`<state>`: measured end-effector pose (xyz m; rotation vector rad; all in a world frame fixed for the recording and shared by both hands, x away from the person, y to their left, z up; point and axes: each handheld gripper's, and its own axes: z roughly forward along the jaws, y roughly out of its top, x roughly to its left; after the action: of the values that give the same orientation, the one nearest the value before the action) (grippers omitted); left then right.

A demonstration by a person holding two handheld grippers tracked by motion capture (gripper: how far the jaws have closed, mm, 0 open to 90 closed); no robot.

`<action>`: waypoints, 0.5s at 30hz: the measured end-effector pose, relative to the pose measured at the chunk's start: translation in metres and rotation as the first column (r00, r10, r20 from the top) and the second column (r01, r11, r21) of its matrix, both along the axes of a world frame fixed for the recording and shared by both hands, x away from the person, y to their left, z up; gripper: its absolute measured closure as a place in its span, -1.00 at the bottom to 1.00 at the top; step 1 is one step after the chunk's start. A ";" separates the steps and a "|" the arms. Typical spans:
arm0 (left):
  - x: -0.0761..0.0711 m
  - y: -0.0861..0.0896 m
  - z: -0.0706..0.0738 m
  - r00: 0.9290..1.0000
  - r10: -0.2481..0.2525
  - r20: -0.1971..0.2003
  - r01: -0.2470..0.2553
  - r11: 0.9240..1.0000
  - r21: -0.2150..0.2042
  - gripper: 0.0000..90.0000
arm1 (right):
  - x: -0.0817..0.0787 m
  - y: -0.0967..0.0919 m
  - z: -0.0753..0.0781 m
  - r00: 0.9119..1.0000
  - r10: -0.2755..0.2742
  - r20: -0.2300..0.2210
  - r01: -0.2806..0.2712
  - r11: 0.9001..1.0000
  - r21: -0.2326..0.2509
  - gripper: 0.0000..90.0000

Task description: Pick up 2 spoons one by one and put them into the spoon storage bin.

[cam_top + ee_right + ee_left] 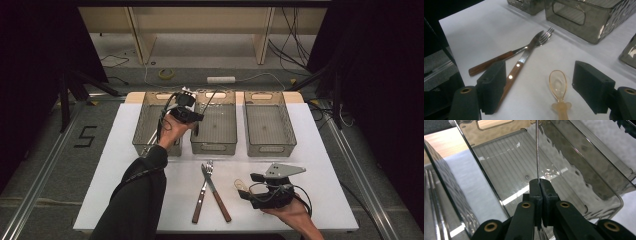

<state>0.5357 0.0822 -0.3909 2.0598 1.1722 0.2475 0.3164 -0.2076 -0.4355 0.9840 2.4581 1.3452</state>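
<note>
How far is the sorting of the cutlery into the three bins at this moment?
Done: thin metal pieces already lie in the left bin. In hand: the left gripper is shut on a thin metal utensil above the middle bin. Left: the fork, the knife and the amber spoon lie on the white table; the right gripper is open around the spoon, not gripping it. The right bin looks empty.

- One readable mark in play: a large dark figure "5" (85,136), laid out in tape strips on the grey floor to the left of the white table, seen from the high view.
- Bins, cutlery and both grippers carry no lettering that can be made out.
- In the two gripper views, no label or brand is legible on anything.
</note>
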 end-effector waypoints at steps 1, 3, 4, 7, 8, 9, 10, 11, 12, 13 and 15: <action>0.001 0.000 -0.001 1.000 0.004 0.002 -0.004 1.000 0.000 0.95 | 0.000 0.000 0.000 1.000 0.000 0.000 0.000 1.000 0.000 -0.37; 0.002 0.000 -0.003 1.000 0.005 0.002 -0.005 1.000 0.006 0.95 | 0.000 0.000 0.000 1.000 0.000 0.000 0.000 1.000 0.000 -0.37; 0.002 0.000 -0.004 1.000 0.008 0.003 -0.008 1.000 0.004 0.95 | 0.000 0.000 0.000 1.000 0.000 0.000 0.000 1.000 0.001 -0.37; 0.003 0.000 -0.006 1.000 0.017 0.004 -0.017 1.000 -0.007 0.94 | 0.000 0.000 0.000 1.000 0.001 0.000 -0.001 1.000 0.001 -0.37; 0.003 0.001 -0.007 1.000 0.015 -0.003 -0.015 1.000 -0.008 0.94 | 0.000 0.000 0.000 1.000 0.002 -0.001 -0.002 1.000 0.000 -0.37; 0.003 0.001 -0.007 1.000 0.016 -0.003 -0.016 1.000 -0.013 0.94 | 0.000 0.000 0.000 1.000 0.002 -0.001 -0.002 1.000 0.000 -0.37; 0.003 0.001 -0.008 1.000 0.017 -0.003 -0.017 1.000 -0.012 0.94 | 0.000 0.000 0.000 1.000 0.002 -0.001 -0.002 1.000 0.000 -0.37; 0.003 0.000 -0.009 1.000 0.019 -0.002 -0.019 1.000 -0.012 0.93 | 0.000 0.000 0.000 1.000 0.002 -0.001 -0.002 1.000 0.000 -0.37; 0.003 0.000 -0.010 1.000 0.022 -0.002 -0.022 1.000 -0.015 0.93 | 0.000 0.000 0.000 1.000 0.002 -0.002 -0.002 1.000 0.000 -0.37; 0.003 0.000 -0.011 1.000 0.023 -0.005 -0.023 1.000 -0.016 0.91 | 0.000 0.000 0.000 1.000 0.002 -0.002 -0.002 1.000 0.001 -0.37; 0.004 0.000 -0.012 1.000 0.024 -0.002 -0.024 1.000 -0.018 0.90 | 0.000 0.000 0.000 1.000 0.002 -0.002 -0.002 1.000 -0.001 -0.37</action>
<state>0.5393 0.0821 -0.4029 2.0319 1.1967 0.2465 0.3165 -0.2074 -0.4358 0.9832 2.4620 1.3445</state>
